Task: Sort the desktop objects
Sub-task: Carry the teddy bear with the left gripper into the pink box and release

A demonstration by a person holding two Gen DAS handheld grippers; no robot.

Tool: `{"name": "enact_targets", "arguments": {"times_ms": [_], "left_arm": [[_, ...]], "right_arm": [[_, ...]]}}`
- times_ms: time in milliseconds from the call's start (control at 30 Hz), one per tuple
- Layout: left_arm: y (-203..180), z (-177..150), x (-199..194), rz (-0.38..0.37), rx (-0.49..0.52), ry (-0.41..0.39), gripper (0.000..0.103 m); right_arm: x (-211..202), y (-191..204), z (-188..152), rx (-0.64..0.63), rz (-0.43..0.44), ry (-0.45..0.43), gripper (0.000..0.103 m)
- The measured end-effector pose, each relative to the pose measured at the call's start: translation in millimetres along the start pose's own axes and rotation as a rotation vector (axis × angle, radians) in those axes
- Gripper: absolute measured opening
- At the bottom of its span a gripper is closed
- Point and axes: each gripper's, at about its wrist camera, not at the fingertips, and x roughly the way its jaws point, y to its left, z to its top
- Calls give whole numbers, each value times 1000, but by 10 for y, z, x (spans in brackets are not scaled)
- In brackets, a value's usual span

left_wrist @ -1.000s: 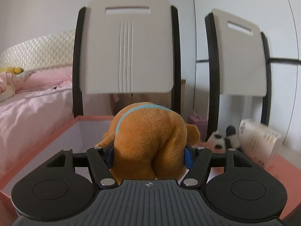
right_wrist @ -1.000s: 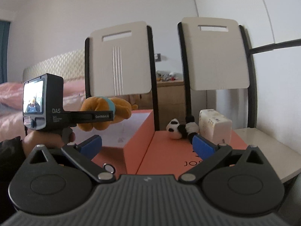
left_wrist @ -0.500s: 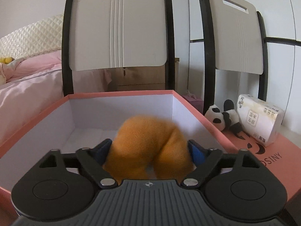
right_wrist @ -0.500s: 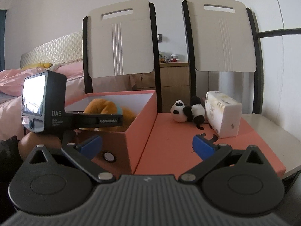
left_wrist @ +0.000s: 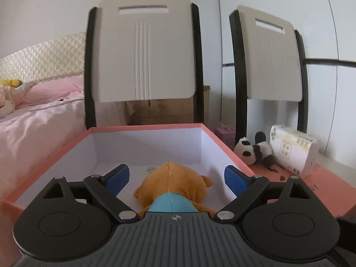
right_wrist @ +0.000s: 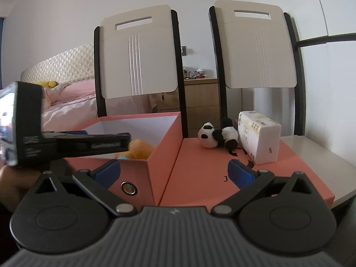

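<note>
A brown plush toy with a blue collar [left_wrist: 175, 189] lies on the white floor of the open orange box [left_wrist: 213, 133]. My left gripper [left_wrist: 176, 178] hangs over the box's near end, its jaws opening, the blue pads clear of the toy on both sides. In the right wrist view the toy [right_wrist: 139, 150] shows just over the box wall [right_wrist: 164, 146], behind the left gripper's body. My right gripper [right_wrist: 174, 171] is open over the seam between box and orange lid [right_wrist: 200, 166], holding nothing. A plush panda [right_wrist: 217, 135] and a tissue pack [right_wrist: 258, 140] lie on the lid.
Two white chair backs [left_wrist: 144, 51] [left_wrist: 273, 60] stand close behind the box and lid. A bed with pink bedding [left_wrist: 37, 120] is to the left. A wooden drawer unit [right_wrist: 200, 102] stands behind the chairs. The grey tabletop [right_wrist: 322, 155] shows at the right of the lid.
The left gripper lowered the brown plush into the box and let it go; its jaws spread and it drew back. The right gripper stayed open and hardly moved.
</note>
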Motion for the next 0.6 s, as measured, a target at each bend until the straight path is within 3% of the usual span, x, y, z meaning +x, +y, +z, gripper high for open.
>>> {"name": "enact_targets", "arguments": {"times_ms": [300, 600], "left_arm": [[227, -173, -400, 54, -49, -43, 96], [280, -262, -479, 12, -6, -82, 99]], "right_arm": [[-17, 7, -16, 28, -40, -36, 103], [71, 68, -36, 76, -25, -49, 103]]}}
